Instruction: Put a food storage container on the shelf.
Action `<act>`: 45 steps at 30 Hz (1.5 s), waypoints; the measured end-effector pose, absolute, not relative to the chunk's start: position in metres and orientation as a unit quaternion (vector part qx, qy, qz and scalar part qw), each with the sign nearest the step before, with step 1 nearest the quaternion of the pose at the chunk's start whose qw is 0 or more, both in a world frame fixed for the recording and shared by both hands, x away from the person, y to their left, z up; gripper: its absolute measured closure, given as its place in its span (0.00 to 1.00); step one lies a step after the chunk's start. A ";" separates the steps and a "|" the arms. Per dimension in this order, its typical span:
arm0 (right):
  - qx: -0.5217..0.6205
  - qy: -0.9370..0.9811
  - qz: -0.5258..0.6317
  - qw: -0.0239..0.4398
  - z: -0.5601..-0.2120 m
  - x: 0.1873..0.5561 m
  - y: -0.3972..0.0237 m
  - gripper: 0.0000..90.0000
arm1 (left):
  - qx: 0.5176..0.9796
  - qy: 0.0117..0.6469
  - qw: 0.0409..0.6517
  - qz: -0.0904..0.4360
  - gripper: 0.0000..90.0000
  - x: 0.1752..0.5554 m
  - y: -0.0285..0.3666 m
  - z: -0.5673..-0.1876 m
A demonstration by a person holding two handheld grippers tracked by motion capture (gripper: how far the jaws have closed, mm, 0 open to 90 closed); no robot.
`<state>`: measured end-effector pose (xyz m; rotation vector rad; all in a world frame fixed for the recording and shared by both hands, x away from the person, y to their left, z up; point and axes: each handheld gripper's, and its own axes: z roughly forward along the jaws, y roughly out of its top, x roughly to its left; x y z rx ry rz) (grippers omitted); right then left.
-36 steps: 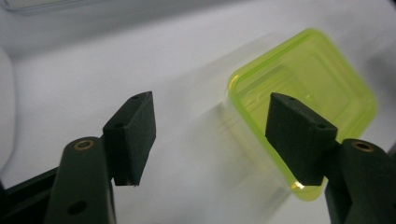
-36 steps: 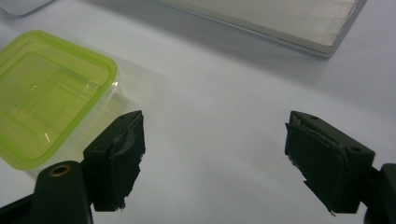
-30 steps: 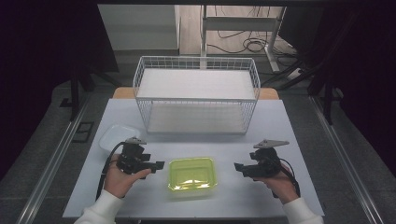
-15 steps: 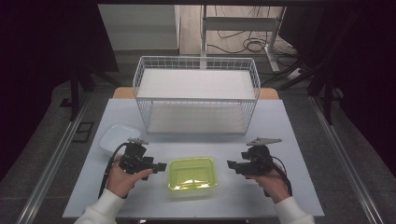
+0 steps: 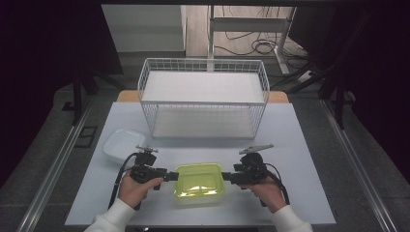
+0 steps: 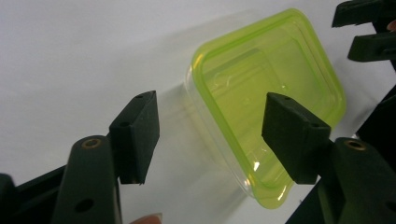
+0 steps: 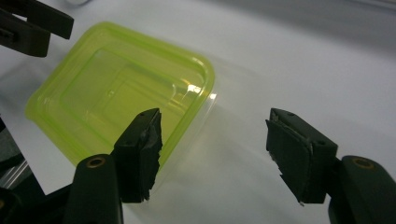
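Two grippers: met at one yellow-green lidded box, one at each end of it.
Box: a clear container (image 5: 199, 181) with a yellow-green lid sat on the white table (image 5: 309, 145), near the front edge and between the person's hands.
Box up close: in the left gripper view the box (image 6: 266, 98) lay tilted across the frame, its lid on and its near edge lying between the two black jaws; in the right gripper view the box (image 7: 116, 93) showed one rounded corner between the jaws.
Left gripper: the left gripper (image 5: 169, 176) was at the left end of the box, its jaws apart and just been closing, with the box edge between them; the left gripper view (image 6: 210, 135) showed a gap between each pad and the box.
Right gripper: the right gripper (image 5: 226, 177) was at the right end of the box, its jaws apart and just been closing; the right gripper view (image 7: 212, 154) showed one pad over the lid corner and the other well clear over bare table.
Beside: a white lidded container (image 5: 122, 145) stood to the left, behind the left hand.
Behind: a white wire basket (image 5: 203, 104) stood at the far side of the table, well apart from the box.
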<state>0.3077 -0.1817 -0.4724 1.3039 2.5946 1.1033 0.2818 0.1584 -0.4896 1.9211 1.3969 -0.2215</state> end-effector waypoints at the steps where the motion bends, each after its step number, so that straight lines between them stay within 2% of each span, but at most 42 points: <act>1: 0.420 0.835 0.355 0.018 -0.472 0.308 -0.182 0.40 | 0.748 0.544 0.369 -0.086 0.42 0.282 0.158 -0.490; 12: 0.426 0.829 0.361 -0.037 -0.488 0.315 -0.169 0.50 | 0.732 0.558 0.373 -0.117 0.51 0.278 0.161 -0.505; 16: 0.425 0.828 0.363 -0.044 -0.491 0.314 -0.166 0.51 | 0.724 0.559 0.381 -0.135 0.55 0.278 0.159 -0.510; 19: 0.431 0.823 0.366 -0.049 -0.494 0.312 -0.164 0.56 | 0.720 0.557 0.384 -0.153 0.60 0.278 0.156 -0.514; 20: 0.438 0.819 0.367 -0.055 -0.496 0.313 -0.166 0.61 | 0.714 0.557 0.393 -0.164 0.64 0.279 0.156 -0.515; 21: 0.438 0.819 0.367 -0.055 -0.496 0.313 -0.166 0.61 | 0.714 0.557 0.393 -0.164 0.67 0.279 0.156 -0.515; 22: 0.447 0.810 0.372 -0.072 -0.498 0.314 -0.169 0.69 | 0.709 0.556 0.399 -0.171 0.69 0.279 0.155 -0.516; 25: 0.456 0.802 0.376 -0.089 -0.500 0.315 -0.171 0.70 | 0.707 0.562 0.398 -0.160 0.73 0.278 0.153 -0.516; 26: 0.472 0.788 0.380 -0.107 -0.501 0.314 -0.173 0.74 | 0.706 0.564 0.399 -0.157 0.77 0.278 0.153 -0.515; 29: 0.485 0.774 0.389 -0.121 -0.503 0.314 -0.175 0.76 | 0.700 0.569 0.404 -0.153 0.77 0.277 0.153 -0.515; 45: 0.497 0.755 0.413 -0.108 -0.495 0.309 -0.179 0.85 | 0.686 0.566 0.439 -0.129 0.87 0.271 0.155 -0.506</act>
